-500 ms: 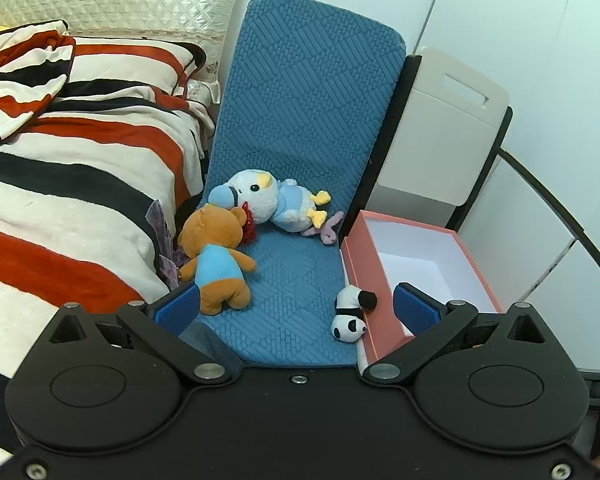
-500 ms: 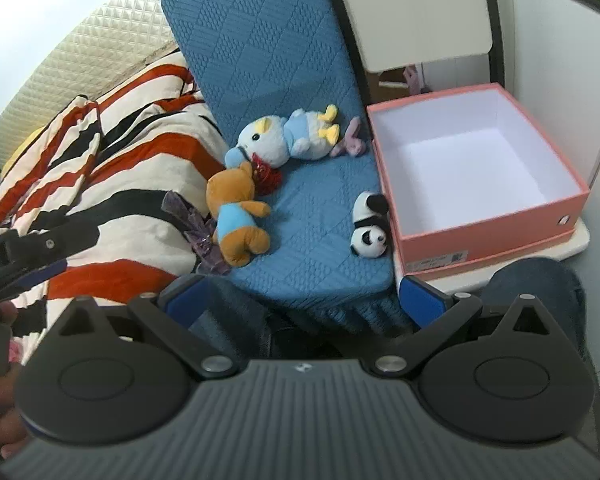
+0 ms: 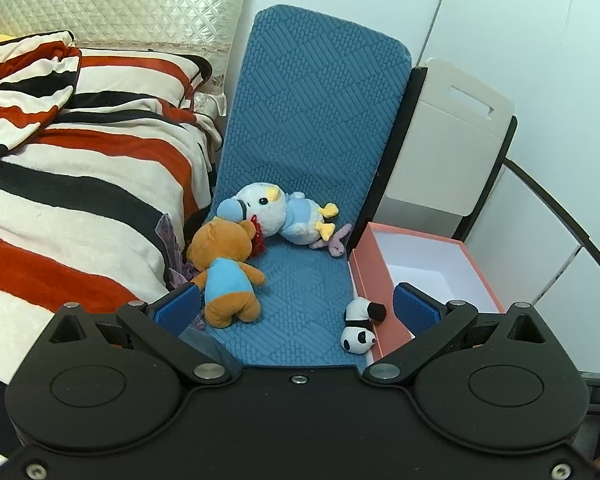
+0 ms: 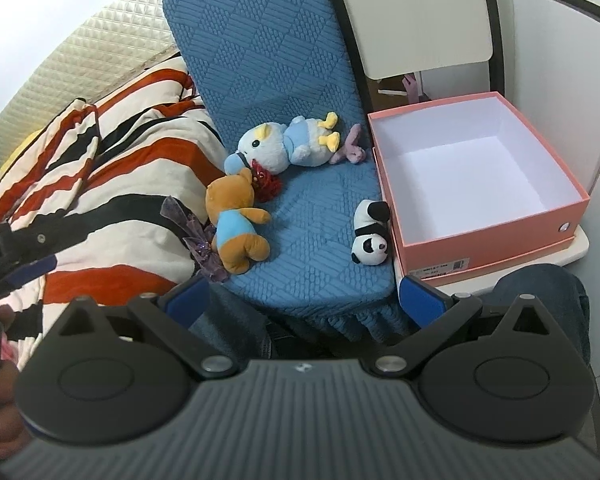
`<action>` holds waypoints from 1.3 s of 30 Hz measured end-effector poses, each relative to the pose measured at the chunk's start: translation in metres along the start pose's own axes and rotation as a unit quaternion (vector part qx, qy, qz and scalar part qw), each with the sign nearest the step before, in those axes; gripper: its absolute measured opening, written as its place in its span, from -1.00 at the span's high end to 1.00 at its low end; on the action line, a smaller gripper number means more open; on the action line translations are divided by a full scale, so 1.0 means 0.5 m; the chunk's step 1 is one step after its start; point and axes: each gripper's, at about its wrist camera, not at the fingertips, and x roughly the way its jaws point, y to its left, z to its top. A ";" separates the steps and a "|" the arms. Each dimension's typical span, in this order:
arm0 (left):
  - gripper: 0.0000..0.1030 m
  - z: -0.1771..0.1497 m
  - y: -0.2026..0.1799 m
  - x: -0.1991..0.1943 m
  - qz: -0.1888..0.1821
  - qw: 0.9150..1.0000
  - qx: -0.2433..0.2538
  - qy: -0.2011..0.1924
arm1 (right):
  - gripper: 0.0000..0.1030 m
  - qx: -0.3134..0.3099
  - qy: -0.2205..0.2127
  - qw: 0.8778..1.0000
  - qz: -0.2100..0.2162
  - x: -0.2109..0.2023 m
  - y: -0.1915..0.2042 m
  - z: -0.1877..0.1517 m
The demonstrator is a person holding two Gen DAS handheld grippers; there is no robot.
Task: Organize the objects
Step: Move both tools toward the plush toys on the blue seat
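Nothing has moved much; both grippers stay spread wide and hold nothing.

Left gripper [image 3: 296, 310] and right gripper [image 4: 304, 300] hover before the pink box [image 4: 496, 242]; panda [image 4: 370, 236] touches its left wall, bear [image 4: 236, 224] and duck [image 4: 284, 148] lie further left.

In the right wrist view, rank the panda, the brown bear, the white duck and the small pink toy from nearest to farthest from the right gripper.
1. Panda, right side, beside the pink box.
2. Brown bear, left side, near the blanket; close to the panda's range.
3. White duck, farther back, center.
4. Small pink toy, just beyond the duck's feet.
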 end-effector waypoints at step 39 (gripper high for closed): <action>-0.99 -0.081 -0.009 0.067 0.000 1.000 0.009 0.028 | -0.95 -0.034 -0.018 0.999 0.002 0.040 -0.004 -0.076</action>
